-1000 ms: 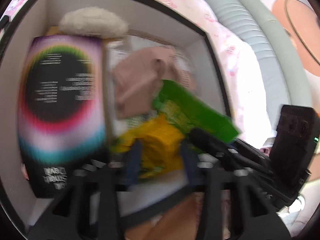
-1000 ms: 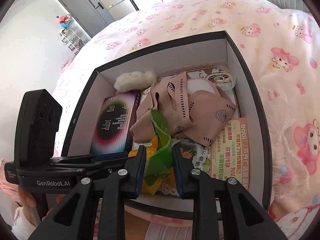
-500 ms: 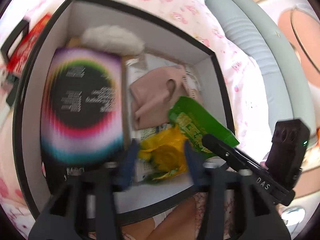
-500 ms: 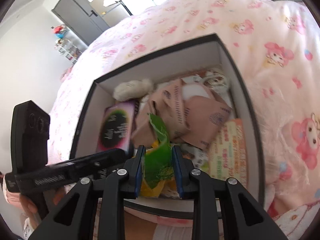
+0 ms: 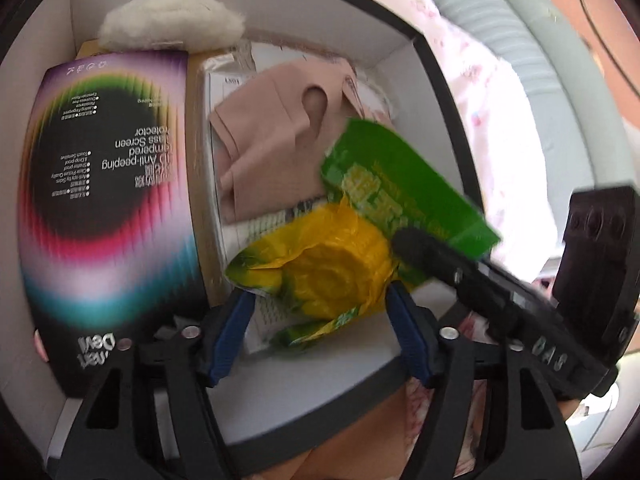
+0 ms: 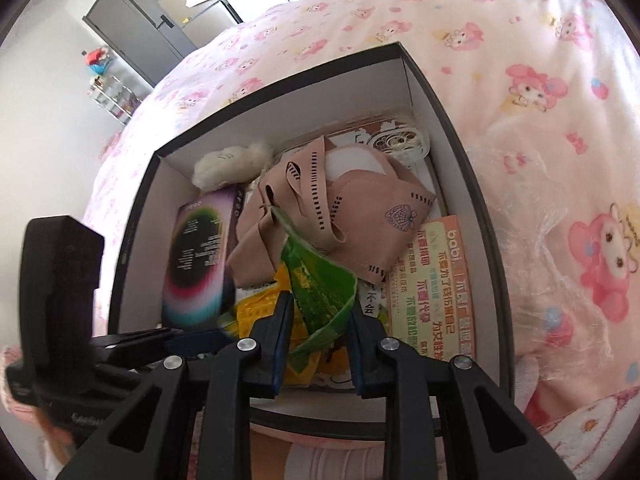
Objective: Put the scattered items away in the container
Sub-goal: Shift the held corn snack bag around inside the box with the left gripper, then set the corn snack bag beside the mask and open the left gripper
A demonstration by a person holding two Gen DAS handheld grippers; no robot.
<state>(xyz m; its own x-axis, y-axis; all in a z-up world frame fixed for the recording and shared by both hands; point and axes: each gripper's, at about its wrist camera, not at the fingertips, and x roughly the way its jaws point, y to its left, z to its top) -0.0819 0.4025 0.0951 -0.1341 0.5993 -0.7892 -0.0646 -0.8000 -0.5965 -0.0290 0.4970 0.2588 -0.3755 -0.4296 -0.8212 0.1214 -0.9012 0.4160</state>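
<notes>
**Green packet pinched over the box, left tongs spread**

The right tongs (image 6: 318,336) are narrow, their blue pads pressing the green packet (image 6: 320,288) from both sides. Seen from the right wrist, the packet's long axis runs from the pads up toward 11 o'clock, its free end pointing at the pink fabric mask (image 6: 336,220); in the left wrist view the same packet (image 5: 404,188) slants from 11 to 4 o'clock.

The left tongs (image 5: 320,312) have just been opening and stand wide, pads apart on either side of the crumpled yellow wrapper (image 5: 332,272), which lies loose between them without being pressed. The wrapper is just below the green packet's lower end.

All of this sits inside the black box (image 6: 472,184) with white inner walls. At 9 o'clock from the wrapper lies the rainbow-ringed screen protector pack (image 5: 108,184), its long axis running 12 to 6. A white fluffy tuft (image 5: 172,20) rests at 12 o'clock against the far wall. An orange printed leaflet (image 6: 436,284) lies at 3 o'clock of the right tongs.

The box rests on a bed with a pink cartoon-print cover (image 6: 540,92).
</notes>
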